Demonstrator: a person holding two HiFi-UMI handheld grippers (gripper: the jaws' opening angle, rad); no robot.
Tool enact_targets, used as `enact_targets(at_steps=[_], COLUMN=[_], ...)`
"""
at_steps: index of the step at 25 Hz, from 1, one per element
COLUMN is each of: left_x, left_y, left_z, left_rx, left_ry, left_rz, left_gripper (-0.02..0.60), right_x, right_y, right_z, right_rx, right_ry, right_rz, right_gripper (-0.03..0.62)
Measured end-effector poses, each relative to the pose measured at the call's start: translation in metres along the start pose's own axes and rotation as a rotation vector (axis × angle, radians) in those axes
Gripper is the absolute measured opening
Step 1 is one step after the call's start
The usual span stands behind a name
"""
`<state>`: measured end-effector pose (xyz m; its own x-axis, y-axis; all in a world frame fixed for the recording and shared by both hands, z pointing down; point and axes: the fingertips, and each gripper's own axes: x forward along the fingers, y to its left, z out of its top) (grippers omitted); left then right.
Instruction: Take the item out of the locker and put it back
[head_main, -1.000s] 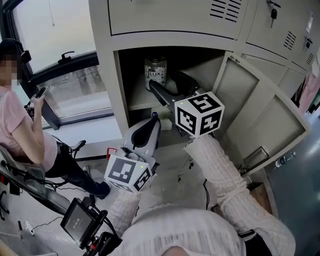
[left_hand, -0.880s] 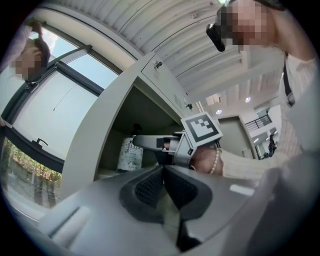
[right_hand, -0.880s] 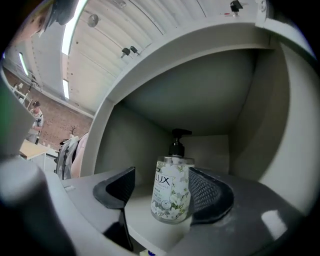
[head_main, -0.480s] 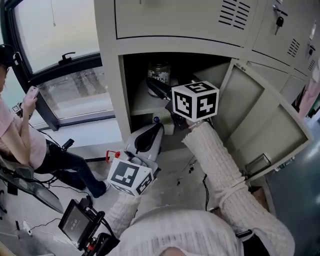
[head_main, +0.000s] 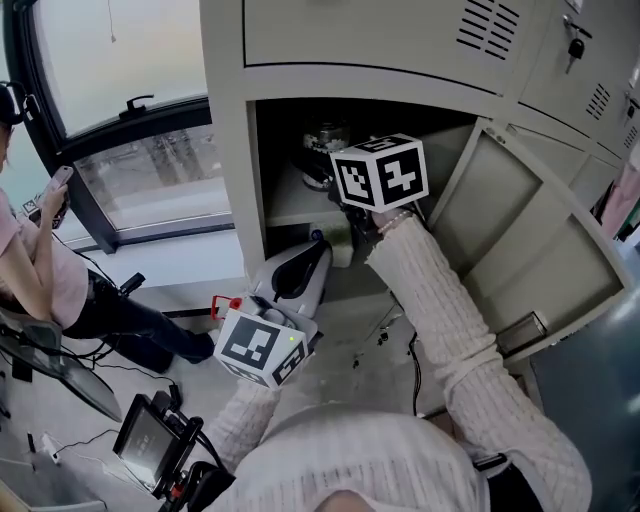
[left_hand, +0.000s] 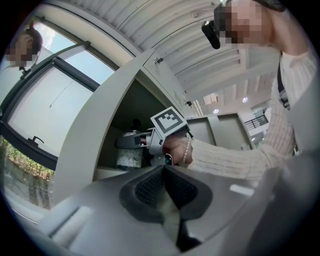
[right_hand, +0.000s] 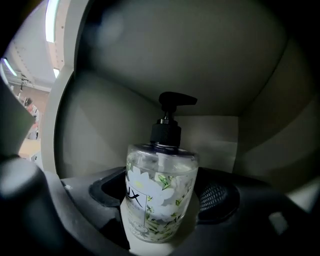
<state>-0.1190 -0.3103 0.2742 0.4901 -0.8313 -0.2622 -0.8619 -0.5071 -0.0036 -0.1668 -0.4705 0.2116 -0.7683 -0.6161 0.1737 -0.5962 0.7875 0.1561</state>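
The soap bottle is a clear, round pump bottle with a black pump head, printed with white flowers and green leaves. It stands upright on the shelf inside the open locker, near its back wall. The right tool reaches into that compartment. Its jaws have just been opening and now stand wide, one dark pad on each side of the bottle, with the bottle between them but not pressed. In the head view the tool's marker cube and the sleeved forearm cover most of the bottle. The left tool hangs outside, below the shelf and in front of the locker's lower part, its jaws closed together with nothing between them. The locker door swings open to the right. To the left is a large window, and another person sits beside it. A small screen sits at the lower left on the floor side.
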Motion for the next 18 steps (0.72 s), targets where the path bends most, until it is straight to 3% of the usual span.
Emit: enact_targets(at_steps=[18], left_x=[-0.015], left_y=[-0.003], left_z=[-0.002], left_rx=[-0.009], left_ry=[0.010], left_rz=[0.020], left_gripper=[0.005], right_x=[-0.003], right_y=[0.003], right_z=[-0.002], right_rx=[0.038], right_ry=[0.010], right_rz=[0.047], right_gripper=[0.374])
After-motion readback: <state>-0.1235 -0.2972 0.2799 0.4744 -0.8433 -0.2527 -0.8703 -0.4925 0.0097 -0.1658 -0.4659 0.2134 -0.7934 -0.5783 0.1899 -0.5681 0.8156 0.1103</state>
